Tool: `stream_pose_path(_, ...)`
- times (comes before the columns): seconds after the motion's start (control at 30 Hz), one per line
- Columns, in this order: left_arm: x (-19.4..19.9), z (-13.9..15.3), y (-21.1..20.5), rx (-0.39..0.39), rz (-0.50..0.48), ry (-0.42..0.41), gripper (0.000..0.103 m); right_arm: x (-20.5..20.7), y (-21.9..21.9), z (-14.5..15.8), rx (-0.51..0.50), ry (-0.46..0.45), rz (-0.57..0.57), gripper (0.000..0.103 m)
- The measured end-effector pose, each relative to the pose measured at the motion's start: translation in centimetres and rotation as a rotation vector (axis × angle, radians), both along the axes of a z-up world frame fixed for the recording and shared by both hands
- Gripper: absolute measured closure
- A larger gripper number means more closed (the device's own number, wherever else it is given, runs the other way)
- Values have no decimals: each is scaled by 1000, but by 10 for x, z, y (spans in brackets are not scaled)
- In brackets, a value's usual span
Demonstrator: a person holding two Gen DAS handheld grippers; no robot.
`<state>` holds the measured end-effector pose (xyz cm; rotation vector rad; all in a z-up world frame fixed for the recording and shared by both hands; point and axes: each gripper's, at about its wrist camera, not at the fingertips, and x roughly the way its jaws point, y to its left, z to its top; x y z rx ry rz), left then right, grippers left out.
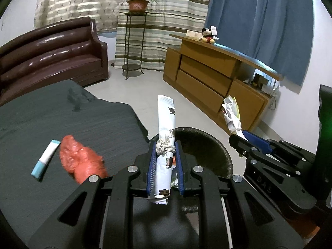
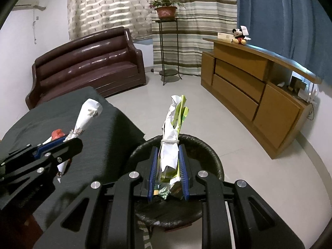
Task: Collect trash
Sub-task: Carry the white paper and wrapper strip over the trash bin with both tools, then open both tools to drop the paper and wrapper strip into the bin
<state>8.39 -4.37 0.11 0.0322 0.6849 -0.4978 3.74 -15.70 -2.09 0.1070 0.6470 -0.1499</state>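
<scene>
1. Above the black bin [image 2: 215, 161], which stands on the floor just beside the table's corner, the right gripper [image 2: 168, 166] is clamped on a tied white-and-green wrapper bundle [image 2: 173, 137]; I judge it is held there so it can fall inside
2. Left of the bin's rim, the left gripper [image 1: 165, 161] is clamped on a rolled white wrapper [image 1: 166, 124] tied with string, also near the opening
3. Further left of the bin, on the dark table [image 1: 62, 108], an orange bag [image 1: 79, 159] and a small white-blue tube [image 1: 45, 158] lie near each other, not collected yet
4. Beyond the bin, the floor toward the wooden cabinet [image 2: 249, 87] looks free; the table edge is close on the left side, so both grippers have little room there
</scene>
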Motion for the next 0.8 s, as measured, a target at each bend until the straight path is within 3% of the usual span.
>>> stream_pose_path(0.6,27,-17,-50,65,0,18,85,15,-30,-17,65,10,-14,80)
stream_pose_path(0.67,30,-19,-51,68,15,29,79,17,-37,-19,87,10,-24,74)
stream_pose_path(0.73,32,-21,-49,60,26,40,67,16,-41,-20,98,8,-34,71)
stream_pose_path(0.8,33,-22,-48,60,35,44,66,16,-43,-20,93,7,-37,70)
